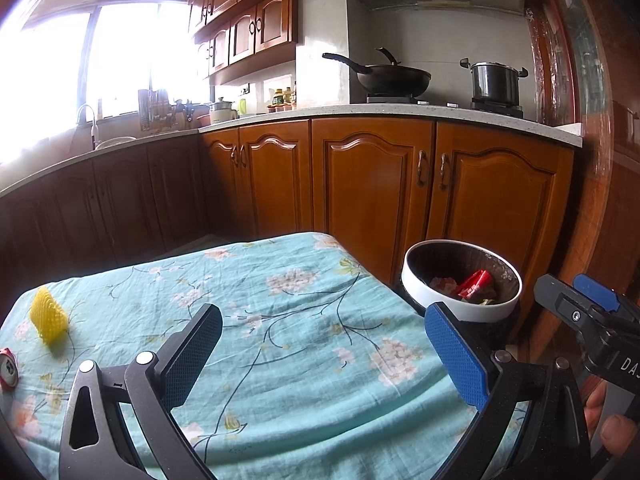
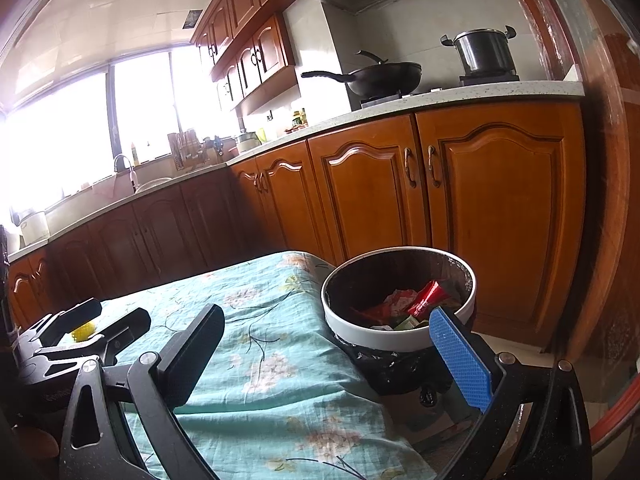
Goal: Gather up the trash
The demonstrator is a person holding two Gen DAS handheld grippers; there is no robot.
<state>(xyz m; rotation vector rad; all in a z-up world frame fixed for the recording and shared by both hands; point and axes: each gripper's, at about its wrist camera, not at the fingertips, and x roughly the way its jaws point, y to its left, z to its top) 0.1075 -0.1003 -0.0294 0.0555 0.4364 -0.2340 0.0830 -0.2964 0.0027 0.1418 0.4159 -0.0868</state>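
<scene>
A yellow foam net [image 1: 49, 317] lies on the floral blue tablecloth [image 1: 280, 304] at the far left, with a crushed red can [image 1: 8, 368] at the left edge below it. A white-rimmed trash bin [image 1: 460, 304] with red wrappers [image 1: 476, 282] inside stands at the table's right end. My left gripper [image 1: 324, 348] is open and empty above the cloth. My right gripper [image 2: 328, 348] is open and empty near the bin [image 2: 396, 336], also seen from the left wrist [image 1: 580, 312]. The left gripper [image 2: 96, 320] partly hides the net [image 2: 83, 331] in the right wrist view.
Wooden kitchen cabinets [image 1: 372, 184] run behind the table and bin. A wok [image 1: 392, 76] and a steel pot [image 1: 496, 80] sit on the stove. A sink with a faucet [image 1: 90, 120] lies under the bright window. A wooden door frame [image 1: 568, 80] stands at the right.
</scene>
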